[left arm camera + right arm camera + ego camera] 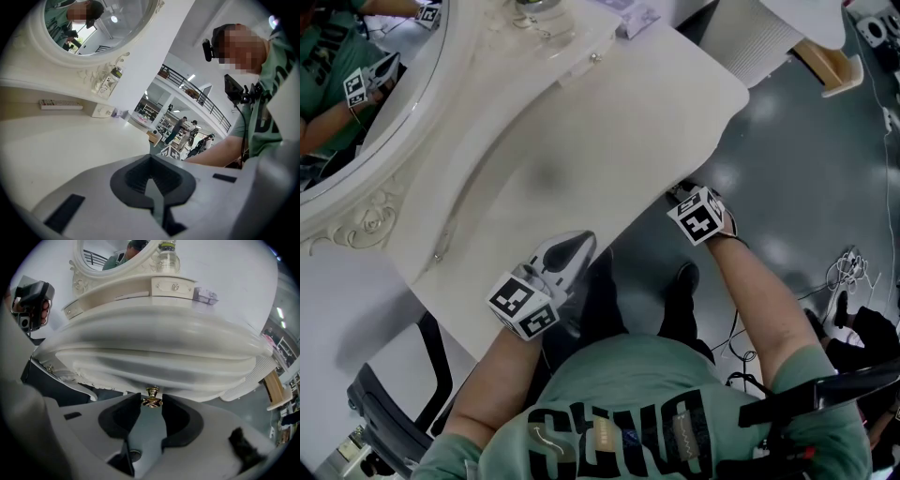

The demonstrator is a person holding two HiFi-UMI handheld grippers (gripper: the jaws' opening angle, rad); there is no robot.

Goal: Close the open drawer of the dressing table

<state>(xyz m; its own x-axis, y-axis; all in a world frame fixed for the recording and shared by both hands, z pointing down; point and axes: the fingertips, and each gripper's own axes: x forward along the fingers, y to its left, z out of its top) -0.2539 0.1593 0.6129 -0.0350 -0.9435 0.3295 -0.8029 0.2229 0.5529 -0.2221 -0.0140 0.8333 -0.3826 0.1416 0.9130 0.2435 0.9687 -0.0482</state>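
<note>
Floor (787,159): grey, glossy | dressing table (609,122): cream top | mirror (337,98): oval

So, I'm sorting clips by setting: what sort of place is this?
Probably a large public hall or showroom, not a bedroom: the white dressing table and its oval mirror stand by an open floor, with a railed upper gallery and people walking beyond.

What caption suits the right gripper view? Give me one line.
Right hand-held gripper closed on the brass knob under the white dressing table and its curved edge.
</note>
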